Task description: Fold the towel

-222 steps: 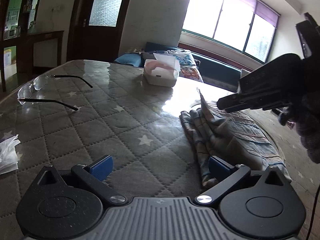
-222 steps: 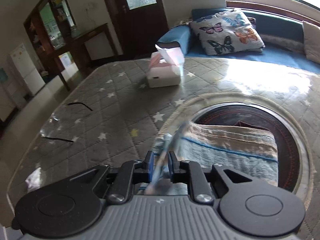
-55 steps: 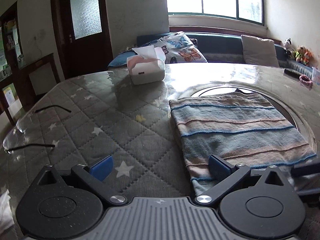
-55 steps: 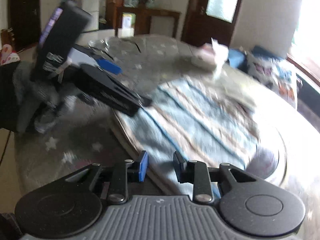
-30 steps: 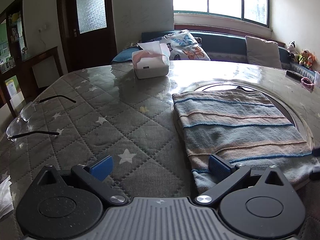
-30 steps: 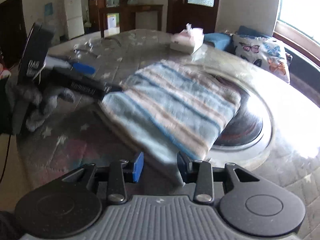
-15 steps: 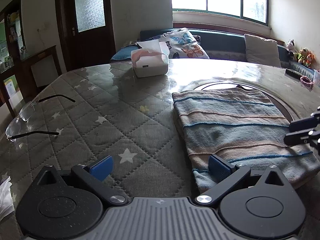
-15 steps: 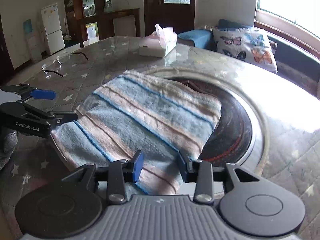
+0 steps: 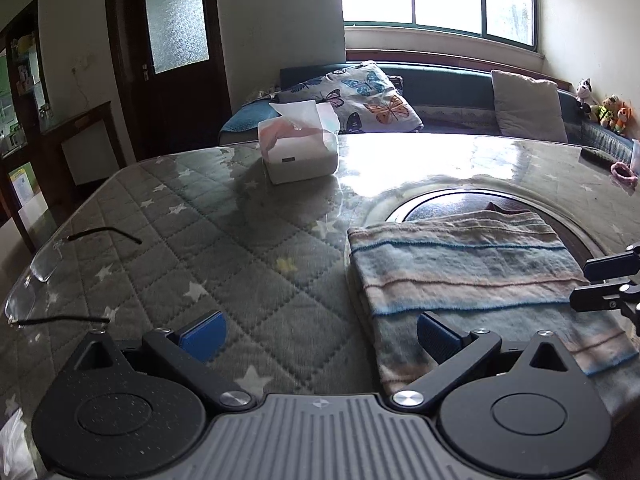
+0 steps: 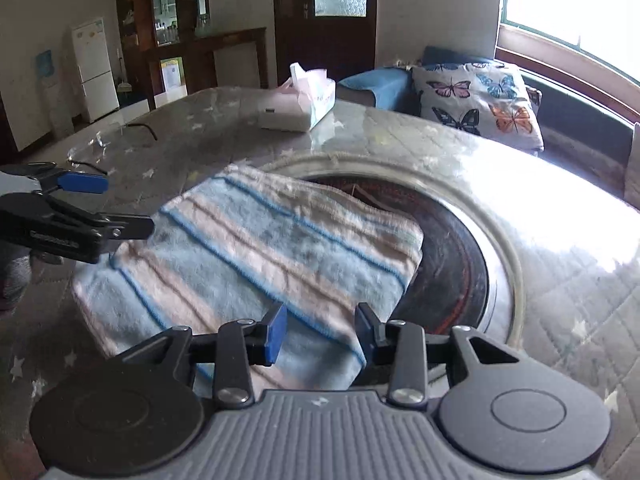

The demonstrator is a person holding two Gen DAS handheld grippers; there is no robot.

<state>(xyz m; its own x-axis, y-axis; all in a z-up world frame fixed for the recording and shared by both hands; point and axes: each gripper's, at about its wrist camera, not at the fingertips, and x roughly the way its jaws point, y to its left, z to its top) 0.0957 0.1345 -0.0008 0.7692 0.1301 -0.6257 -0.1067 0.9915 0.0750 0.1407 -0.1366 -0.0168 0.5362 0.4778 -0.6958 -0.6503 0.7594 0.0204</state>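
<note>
On the table (image 9: 208,216) a folded towel (image 9: 472,272) lies flat, with the left gripper (image 9: 320,332) spread wide at its near corner and the right gripper (image 10: 320,334) parted, gripping nothing.

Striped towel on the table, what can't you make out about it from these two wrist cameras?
- Left wrist view: the towel's near edge is hidden behind the left gripper.
- Right wrist view: its near corner is hidden behind the right gripper.
- Either view: how many layers it has; only the top shows.

Fuzzy terry-cloth towel (image 10: 256,256), quilted table cover (image 9: 224,248) under glossy, seemingly glass top
</note>
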